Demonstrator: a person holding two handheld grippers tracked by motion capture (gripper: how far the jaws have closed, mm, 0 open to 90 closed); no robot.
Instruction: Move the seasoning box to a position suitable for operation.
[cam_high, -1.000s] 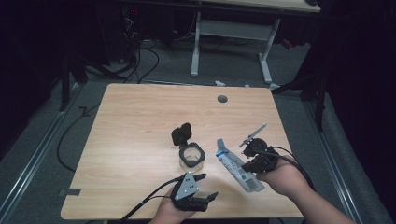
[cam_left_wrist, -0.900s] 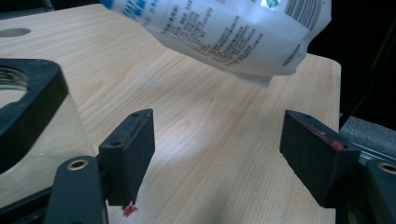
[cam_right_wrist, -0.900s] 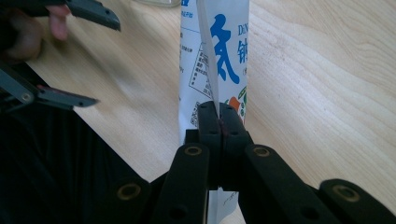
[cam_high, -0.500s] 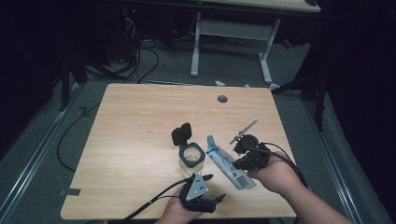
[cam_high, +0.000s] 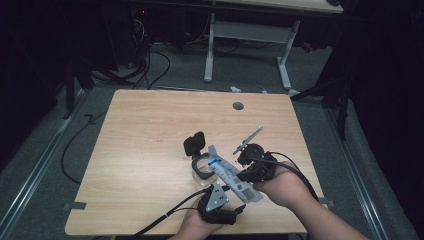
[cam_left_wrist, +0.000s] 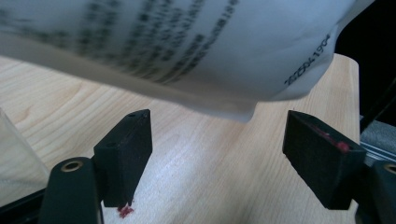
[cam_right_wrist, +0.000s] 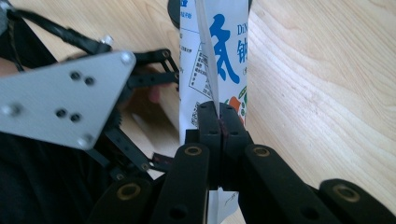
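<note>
Gripping a white pouch (cam_right_wrist: 212, 51) w/ blue print by its thin seam, the right gripper (cam_right_wrist: 218, 122) has both jaws pressed together on that fin, no gap btwn the pads. In the high view the pouch (cam_high: 231, 172) hangs tilted above the table (cam_high: 150, 130), upper end over a clear glass jar (cam_high: 202, 170) near the table's middle-front, lower end down toward the front edge. The jar's black flip lid (cam_high: 194, 143) stands open behind it. Right gripper (cam_high: 248, 176) sits at the pouch's right side, the hand behind it coming in from the front right corner.

Left gripper (cam_high: 235, 212) is just below the pouch's lower end at the front edge, grey 3-cornered plate up. In its own view the 2 jaws stand wide apart w/ nothing btwn them; the pouch (cam_left_wrist: 187, 46), blurred, w/ black text, hangs just above and ahead of the pads, not touching. A bit of clear jar wall shows at that view's left edge
</note>
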